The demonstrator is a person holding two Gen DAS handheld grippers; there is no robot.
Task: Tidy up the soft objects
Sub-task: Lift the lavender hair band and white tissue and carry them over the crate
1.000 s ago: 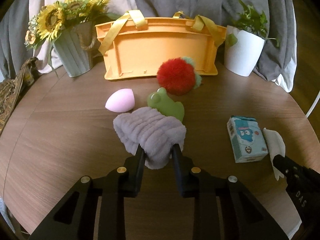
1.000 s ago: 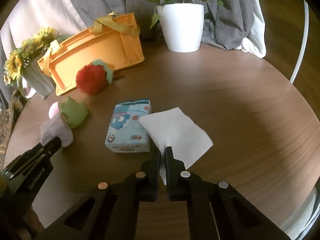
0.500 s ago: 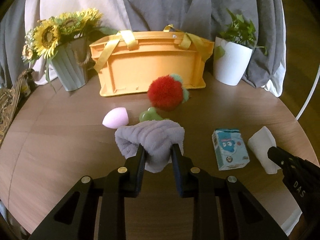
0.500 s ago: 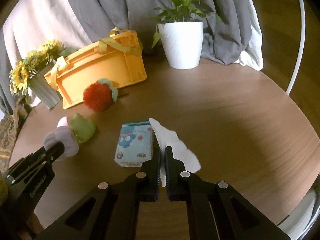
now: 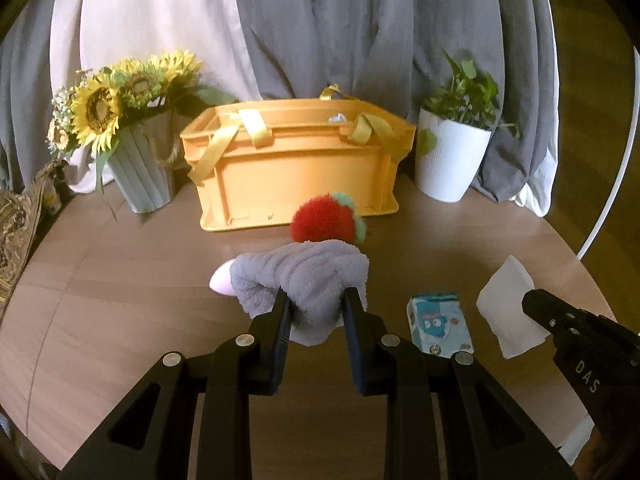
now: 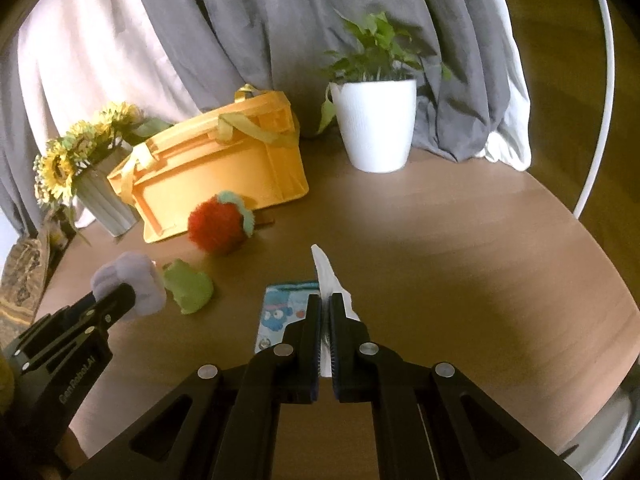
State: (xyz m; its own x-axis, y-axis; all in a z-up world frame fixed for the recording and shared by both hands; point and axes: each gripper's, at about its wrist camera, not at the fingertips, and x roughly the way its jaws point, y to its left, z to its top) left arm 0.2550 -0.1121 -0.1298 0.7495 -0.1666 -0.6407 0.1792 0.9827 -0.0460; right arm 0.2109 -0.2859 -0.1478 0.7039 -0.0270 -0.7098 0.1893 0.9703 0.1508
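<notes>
Lavender fleece cloth [image 5: 304, 280] bunches at frame centre, clamped between the left gripper's [image 5: 314, 306] fingers and hiding most of a pink sponge [image 5: 221, 283]. At lower right, the right gripper [image 6: 325, 306], lettered "DAS", pinches a white tissue [image 6: 326, 276] above a cartoon-printed packet [image 6: 280, 312]; its text is unreadable.

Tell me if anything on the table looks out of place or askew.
Nothing looks spilled or damaged. The orange basket stands upright, but its near yellow straps droop down its front wall, and the red pompom sits loose before it.
</notes>
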